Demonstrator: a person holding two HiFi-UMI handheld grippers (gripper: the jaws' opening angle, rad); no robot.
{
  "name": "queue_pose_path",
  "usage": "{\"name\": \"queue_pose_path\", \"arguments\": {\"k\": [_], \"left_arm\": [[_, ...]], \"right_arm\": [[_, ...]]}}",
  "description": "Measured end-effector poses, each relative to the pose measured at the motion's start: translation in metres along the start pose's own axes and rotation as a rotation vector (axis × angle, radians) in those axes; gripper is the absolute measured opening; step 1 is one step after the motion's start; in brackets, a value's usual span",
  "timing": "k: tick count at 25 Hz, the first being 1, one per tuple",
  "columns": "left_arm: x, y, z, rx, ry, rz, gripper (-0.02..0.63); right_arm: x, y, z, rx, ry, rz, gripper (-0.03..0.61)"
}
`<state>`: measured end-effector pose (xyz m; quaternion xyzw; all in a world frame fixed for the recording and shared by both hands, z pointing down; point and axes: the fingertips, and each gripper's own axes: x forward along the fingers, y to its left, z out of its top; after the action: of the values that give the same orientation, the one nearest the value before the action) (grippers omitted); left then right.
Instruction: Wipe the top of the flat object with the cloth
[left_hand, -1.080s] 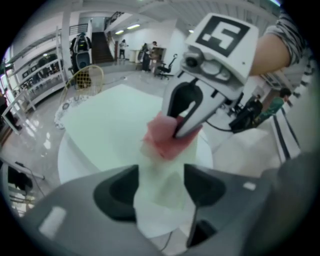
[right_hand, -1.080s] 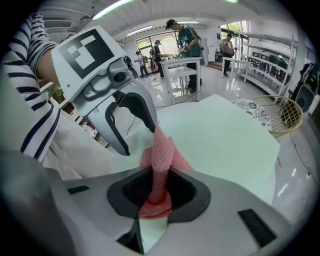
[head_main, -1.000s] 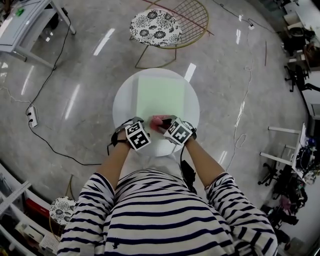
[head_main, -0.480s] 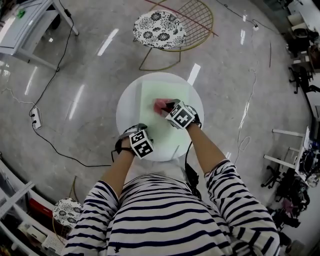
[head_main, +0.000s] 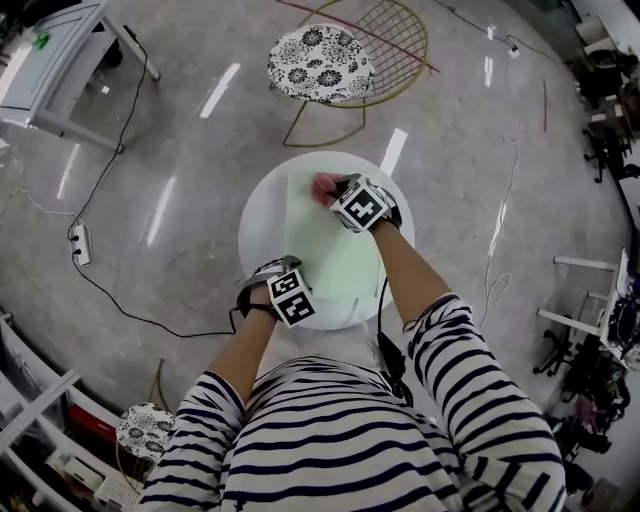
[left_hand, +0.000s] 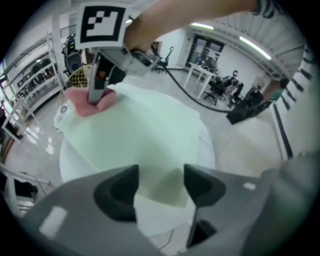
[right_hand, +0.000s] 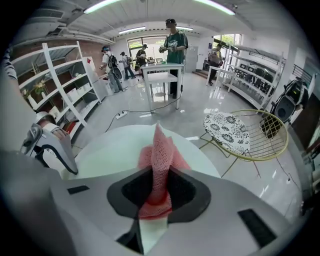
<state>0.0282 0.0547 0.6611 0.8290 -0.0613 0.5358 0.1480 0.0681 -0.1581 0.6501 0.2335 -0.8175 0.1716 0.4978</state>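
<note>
A pale green flat sheet (head_main: 335, 245) lies on a round white table (head_main: 258, 215). My right gripper (head_main: 336, 189) is shut on a pink mesh cloth (head_main: 325, 184) and presses it down at the sheet's far edge. In the right gripper view the cloth (right_hand: 160, 160) stands bunched between the jaws of the right gripper (right_hand: 159, 192). My left gripper (head_main: 285, 265) is at the sheet's near left corner. Its jaws stand open in the left gripper view, left gripper (left_hand: 159, 190), with the sheet (left_hand: 135, 135) corner lying between them, untouched. That view also shows the cloth (left_hand: 82, 102) farther off.
A gold wire chair with a floral cushion (head_main: 320, 62) stands beyond the table. A power strip and cable (head_main: 80, 243) lie on the floor to the left, near a grey table (head_main: 50, 50). People (right_hand: 170, 45) stand by shelves (right_hand: 55, 80) farther off.
My right gripper has carried the cloth across the sheet from its near edge to its far edge. The left gripper has stayed at the near left corner.
</note>
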Motion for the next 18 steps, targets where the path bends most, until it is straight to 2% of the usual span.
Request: {"name": "queue_pose_path", "arguments": {"k": [10,18], "left_arm": [[0.0,0.004,0.001,-0.015,0.005,0.014,0.27],[0.0,0.003,0.0,-0.005,0.011,0.027,0.27]], "right_arm": [[-0.002,-0.015,0.002,0.038,-0.019,-0.027,0.078],[-0.015,-0.032,-0.021,0.086,-0.011,-0.064,0.078]]}}
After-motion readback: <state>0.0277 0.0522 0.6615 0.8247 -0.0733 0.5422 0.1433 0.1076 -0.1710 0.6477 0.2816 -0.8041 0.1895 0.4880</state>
